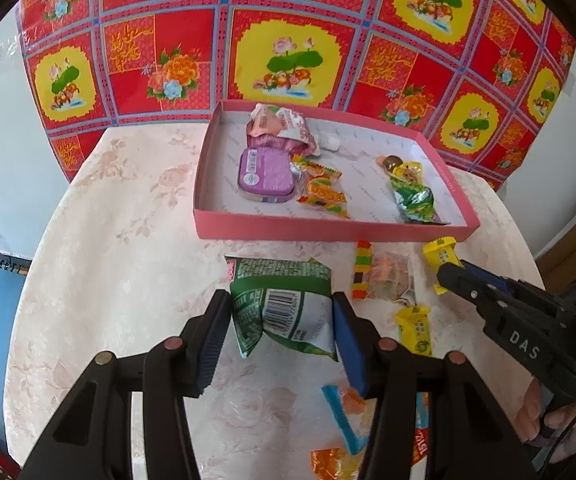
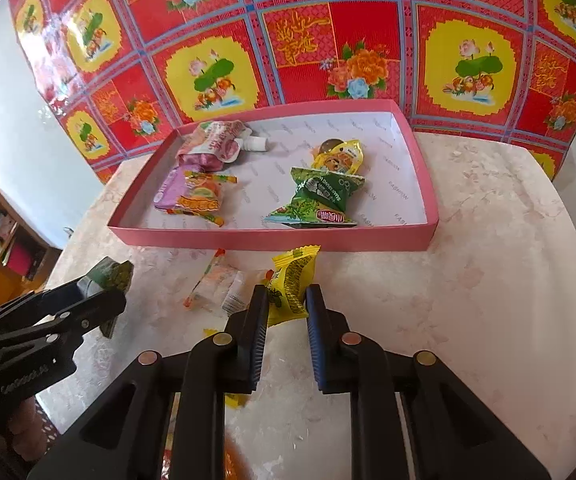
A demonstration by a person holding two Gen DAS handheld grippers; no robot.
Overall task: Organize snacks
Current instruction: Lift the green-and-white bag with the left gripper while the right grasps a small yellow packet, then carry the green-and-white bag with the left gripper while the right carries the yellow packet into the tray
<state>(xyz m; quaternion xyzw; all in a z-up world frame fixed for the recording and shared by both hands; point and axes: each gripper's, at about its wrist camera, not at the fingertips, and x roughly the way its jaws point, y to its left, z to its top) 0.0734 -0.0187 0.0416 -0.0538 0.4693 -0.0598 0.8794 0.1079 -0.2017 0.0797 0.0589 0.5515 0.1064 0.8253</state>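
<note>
My left gripper (image 1: 282, 322) is shut on a green snack packet (image 1: 284, 304) and holds it over the table, in front of the pink tray (image 1: 328, 232). It also shows in the right wrist view (image 2: 106, 292) at the left. My right gripper (image 2: 287, 306) is shut on a yellow snack packet (image 2: 290, 284) near the tray's front wall (image 2: 272, 238); it also shows in the left wrist view (image 1: 448, 270). The tray holds a purple tin (image 1: 266, 174), a pink pouch (image 1: 284, 124), orange candy packets (image 1: 322, 190) and a green packet (image 1: 414, 196).
On the table in front of the tray lie a clear striped candy bag (image 1: 384, 276), another yellow packet (image 1: 414, 330), a blue-and-orange packet (image 1: 344, 408) and an orange candy (image 1: 328, 462). A red patterned cloth (image 1: 288, 40) hangs behind. A wooden shelf (image 2: 0, 240) stands at the left.
</note>
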